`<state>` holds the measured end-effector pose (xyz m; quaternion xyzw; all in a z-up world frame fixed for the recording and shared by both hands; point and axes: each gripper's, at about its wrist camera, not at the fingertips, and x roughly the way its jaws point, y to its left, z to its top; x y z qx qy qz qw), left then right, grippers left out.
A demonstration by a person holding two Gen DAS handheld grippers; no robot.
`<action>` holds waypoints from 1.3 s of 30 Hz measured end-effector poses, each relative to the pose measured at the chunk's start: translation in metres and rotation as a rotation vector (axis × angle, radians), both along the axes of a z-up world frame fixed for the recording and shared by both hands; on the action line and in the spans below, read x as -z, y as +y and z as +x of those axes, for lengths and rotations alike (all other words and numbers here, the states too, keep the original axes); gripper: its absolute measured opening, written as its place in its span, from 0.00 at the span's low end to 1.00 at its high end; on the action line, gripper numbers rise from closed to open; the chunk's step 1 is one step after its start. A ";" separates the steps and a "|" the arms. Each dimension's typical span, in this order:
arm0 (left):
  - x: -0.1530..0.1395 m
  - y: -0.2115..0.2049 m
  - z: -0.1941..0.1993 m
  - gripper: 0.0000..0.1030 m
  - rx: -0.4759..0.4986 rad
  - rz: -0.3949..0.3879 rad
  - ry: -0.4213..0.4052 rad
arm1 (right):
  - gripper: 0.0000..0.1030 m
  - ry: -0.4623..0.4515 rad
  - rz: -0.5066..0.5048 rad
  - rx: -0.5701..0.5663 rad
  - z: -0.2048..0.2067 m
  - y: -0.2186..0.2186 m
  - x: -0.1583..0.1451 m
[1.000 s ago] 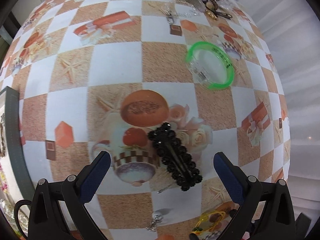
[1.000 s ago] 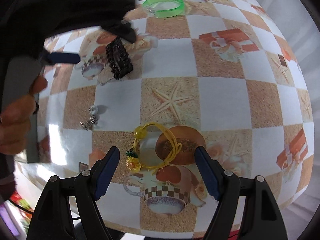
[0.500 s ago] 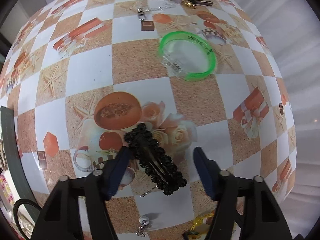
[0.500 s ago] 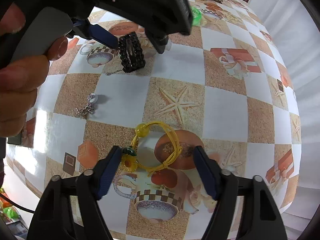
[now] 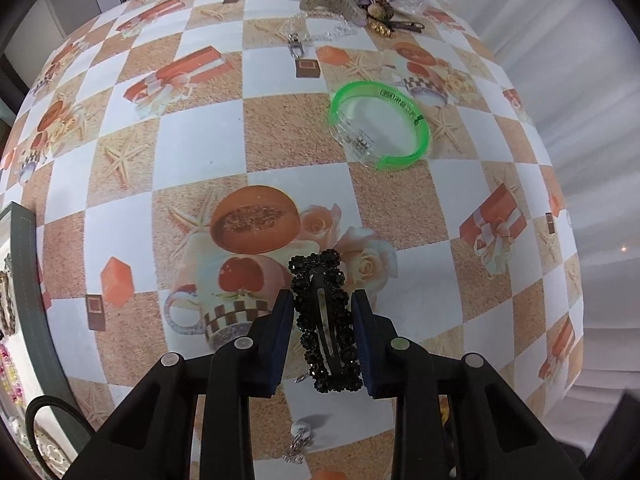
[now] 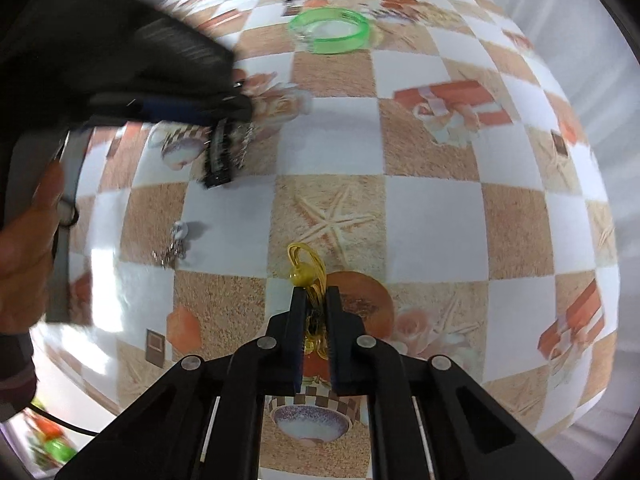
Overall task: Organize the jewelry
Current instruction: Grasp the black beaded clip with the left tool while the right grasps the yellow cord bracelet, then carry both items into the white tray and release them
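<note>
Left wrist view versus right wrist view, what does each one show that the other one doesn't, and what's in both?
Only the left wrist view shows the grey tray edge at far left and, sharply, the pile of hair clips at the table's far end.

Only the right wrist view shows the right gripper shut on the yellow cord bracelet, plus a hand at the left edge.

Both show the left gripper closed on the black beaded hair clip, the green bangle and the small silver earring.
</note>
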<state>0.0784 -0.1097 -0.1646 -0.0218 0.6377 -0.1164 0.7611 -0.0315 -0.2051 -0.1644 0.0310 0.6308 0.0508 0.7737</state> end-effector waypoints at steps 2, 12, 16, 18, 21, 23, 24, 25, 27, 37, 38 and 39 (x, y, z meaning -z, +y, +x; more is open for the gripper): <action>-0.007 0.008 -0.005 0.34 0.002 -0.009 -0.013 | 0.10 0.011 0.036 0.032 0.005 -0.011 -0.001; -0.043 0.056 -0.026 0.34 -0.017 0.001 -0.080 | 0.10 0.056 0.231 0.158 0.028 -0.043 -0.014; -0.050 0.082 -0.035 0.34 -0.043 0.023 -0.093 | 0.10 0.056 0.253 0.149 0.031 -0.034 -0.021; -0.052 0.093 -0.039 0.34 -0.057 0.031 -0.095 | 0.10 0.059 0.267 0.141 0.033 -0.029 -0.025; -0.055 0.110 -0.046 0.34 -0.081 0.037 -0.101 | 0.10 0.061 0.283 0.121 0.036 -0.016 -0.032; -0.057 0.121 -0.050 0.34 -0.100 0.033 -0.105 | 0.10 0.061 0.298 0.108 0.040 -0.008 -0.037; -0.058 0.125 -0.051 0.34 -0.106 0.032 -0.108 | 0.10 0.059 0.306 0.100 0.042 -0.003 -0.040; -0.060 0.130 -0.052 0.34 -0.112 0.032 -0.112 | 0.10 0.058 0.311 0.094 0.044 0.001 -0.042; -0.063 0.141 -0.056 0.34 -0.130 0.030 -0.120 | 0.10 0.052 0.322 0.068 0.050 0.015 -0.049; -0.071 0.205 -0.074 0.34 -0.260 0.030 -0.141 | 0.09 0.047 0.376 -0.053 0.071 0.082 -0.072; -0.071 0.210 -0.076 0.34 -0.270 0.031 -0.143 | 0.09 0.049 0.382 -0.067 0.074 0.090 -0.073; -0.072 0.219 -0.078 0.34 -0.288 0.033 -0.145 | 0.10 0.052 0.390 -0.086 0.077 0.100 -0.076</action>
